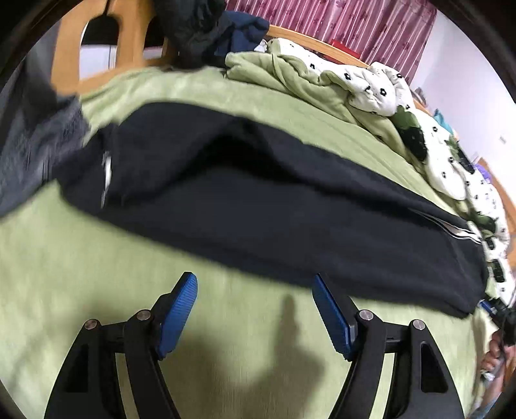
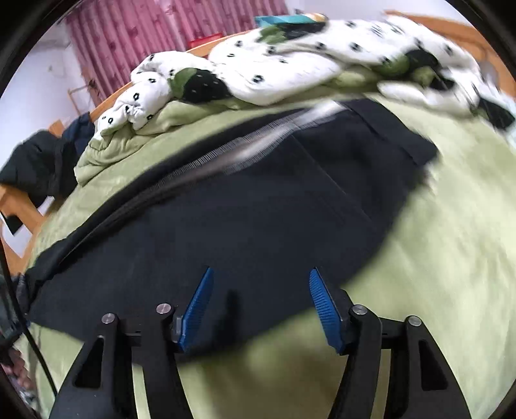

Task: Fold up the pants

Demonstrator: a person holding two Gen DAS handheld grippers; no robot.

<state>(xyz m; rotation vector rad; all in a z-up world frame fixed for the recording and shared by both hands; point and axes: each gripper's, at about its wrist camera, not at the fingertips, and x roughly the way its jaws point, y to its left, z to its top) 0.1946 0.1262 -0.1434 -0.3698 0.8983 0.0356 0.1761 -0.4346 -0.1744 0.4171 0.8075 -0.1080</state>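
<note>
Dark navy pants (image 1: 258, 206) lie flat across a light green bedspread (image 1: 96, 258), with a white stripe along one side seam (image 2: 258, 145). In the left wrist view my left gripper (image 1: 254, 283) stands open over the bare bedspread, just short of the pants' near edge, with nothing between its blue pads (image 1: 179, 314). In the right wrist view the same pants (image 2: 242, 219) fill the middle. My right gripper (image 2: 259, 280) is open above their near edge; the cloth lies under the jaws, and the blue pads (image 2: 324, 311) do not press on it.
A rumpled white quilt with black flowers (image 2: 274, 64) and a green blanket (image 1: 290, 74) are piled along the far side of the bed. Dark clothes (image 1: 206, 29) hang by a wooden chair (image 1: 129, 35). Grey cloth (image 1: 35, 151) lies at the left. Pink curtains (image 2: 145, 29) hang behind.
</note>
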